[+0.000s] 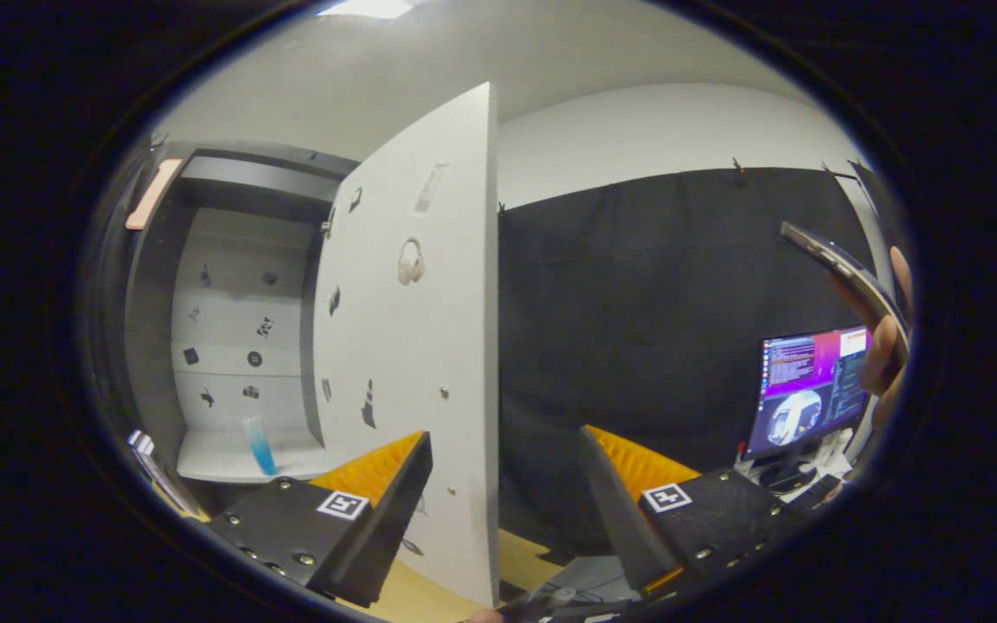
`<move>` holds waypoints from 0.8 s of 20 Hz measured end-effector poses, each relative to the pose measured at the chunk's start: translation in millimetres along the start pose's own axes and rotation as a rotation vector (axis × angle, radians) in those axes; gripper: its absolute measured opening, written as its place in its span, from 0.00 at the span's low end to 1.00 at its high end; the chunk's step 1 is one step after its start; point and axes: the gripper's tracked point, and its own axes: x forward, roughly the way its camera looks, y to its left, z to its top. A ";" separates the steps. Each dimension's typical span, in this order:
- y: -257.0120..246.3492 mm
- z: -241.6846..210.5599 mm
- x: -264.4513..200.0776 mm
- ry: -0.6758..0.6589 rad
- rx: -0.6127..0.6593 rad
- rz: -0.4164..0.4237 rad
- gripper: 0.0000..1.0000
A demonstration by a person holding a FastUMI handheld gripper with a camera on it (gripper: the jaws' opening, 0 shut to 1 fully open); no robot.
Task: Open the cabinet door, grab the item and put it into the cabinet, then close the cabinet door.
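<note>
- Right now I see the gripper [505, 484] with its jaws spread wide and nothing held between them; the free edge of the cabinet door [416, 346] stands in the gap between the two fingers.
- Neither finger touches the cabinet door as far as I can tell; the door edge passes just beyond the left finger.
- That cabinet door is white, swung open, and I look at its inner face, which carries small printed pictures, a pair of headphones among them.
- Past the hinge side of the door lies the open cabinet [234, 329], dark-framed with a pale back panel dotted with small dark marks.
- On the cabinet's bottom shelf, close to the door's hinge side, stands the item, a slim blue-and-clear tube [258, 445], upright with a slight lean. It is already inside the cabinet.
- On the far side of the door from the cabinet I see a lit monitor [810, 389] on a table [429, 597], against the black cloth wall.
- Above the monitor, a person's hand [884, 346] holds up a phone [845, 272], tilted.
</note>
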 end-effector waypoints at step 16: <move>-39.8 -43.2 67.7 0.112 0.013 0.072 0.99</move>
